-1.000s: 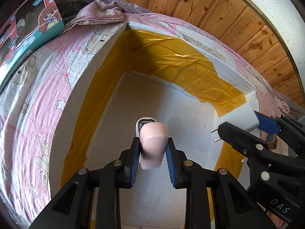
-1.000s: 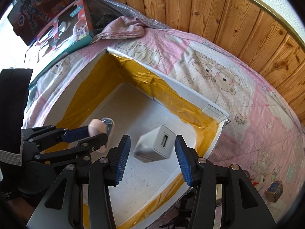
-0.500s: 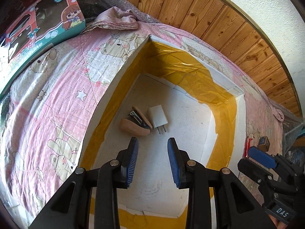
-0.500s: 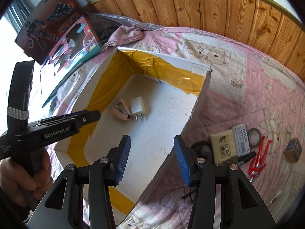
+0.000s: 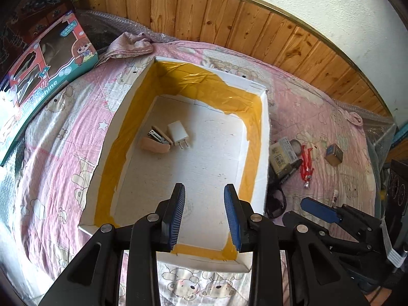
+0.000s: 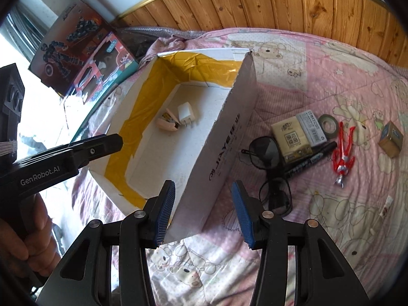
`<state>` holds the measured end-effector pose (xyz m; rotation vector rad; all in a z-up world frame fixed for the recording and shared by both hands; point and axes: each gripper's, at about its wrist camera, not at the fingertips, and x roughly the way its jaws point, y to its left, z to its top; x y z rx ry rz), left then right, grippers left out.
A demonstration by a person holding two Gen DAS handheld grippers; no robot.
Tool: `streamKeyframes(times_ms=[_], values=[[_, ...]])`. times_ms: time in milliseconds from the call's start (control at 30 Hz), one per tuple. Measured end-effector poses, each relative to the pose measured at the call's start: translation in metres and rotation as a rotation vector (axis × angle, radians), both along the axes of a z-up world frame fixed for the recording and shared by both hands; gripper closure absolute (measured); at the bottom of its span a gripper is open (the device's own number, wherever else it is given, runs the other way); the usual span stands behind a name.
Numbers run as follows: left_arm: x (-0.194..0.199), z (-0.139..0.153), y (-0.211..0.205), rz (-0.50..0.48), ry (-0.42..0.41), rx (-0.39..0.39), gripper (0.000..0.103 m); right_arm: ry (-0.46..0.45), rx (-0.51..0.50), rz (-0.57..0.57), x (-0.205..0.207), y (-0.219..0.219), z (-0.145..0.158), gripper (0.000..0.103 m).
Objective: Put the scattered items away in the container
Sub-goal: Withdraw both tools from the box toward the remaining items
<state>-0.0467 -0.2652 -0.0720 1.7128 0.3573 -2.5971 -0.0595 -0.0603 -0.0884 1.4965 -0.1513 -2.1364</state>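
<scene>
Since a second ago both grippers have let go and drawn back: the stapler (image 5: 155,141) and the white charger (image 5: 178,135), then held above the box (image 5: 265,137), now lie side by side, touching, on its white floor near the left wall. The left gripper (image 5: 205,216) hangs over the near end of the box, fingers spread and empty. The right gripper (image 6: 204,214) hovers above the near right corner, also spread with nothing between its fingers. Beyond it on the pink quilt (image 6: 318,63), just right of the box, lie sunglasses (image 6: 267,158), a black marker (image 6: 311,159), a tissue pack (image 6: 290,139), a tape roll (image 6: 329,123), a red figure (image 6: 343,153) and, farther right, a small brown box (image 6: 390,139).
</scene>
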Motion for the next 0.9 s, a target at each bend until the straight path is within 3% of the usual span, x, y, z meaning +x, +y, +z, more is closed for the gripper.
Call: streamKeyframes(times_ms=[533,700,900], values=[[0.038,0.028,0.093,-0.219,0.045,-0.037,0.070,-0.053,-0.075,-0.226,0.060,0.090,-0.020,0.054],[0.040,0.019,0.117,-0.286,0.026,-0.041,0.070,-0.077,-0.091,-0.314,0.070,0.118,-0.030,0.054],[0.030,-0.006,0.144,-0.334,-0.041,0.014,0.070,-0.103,-0.099,-0.424,0.076,0.152,-0.042,0.053]])
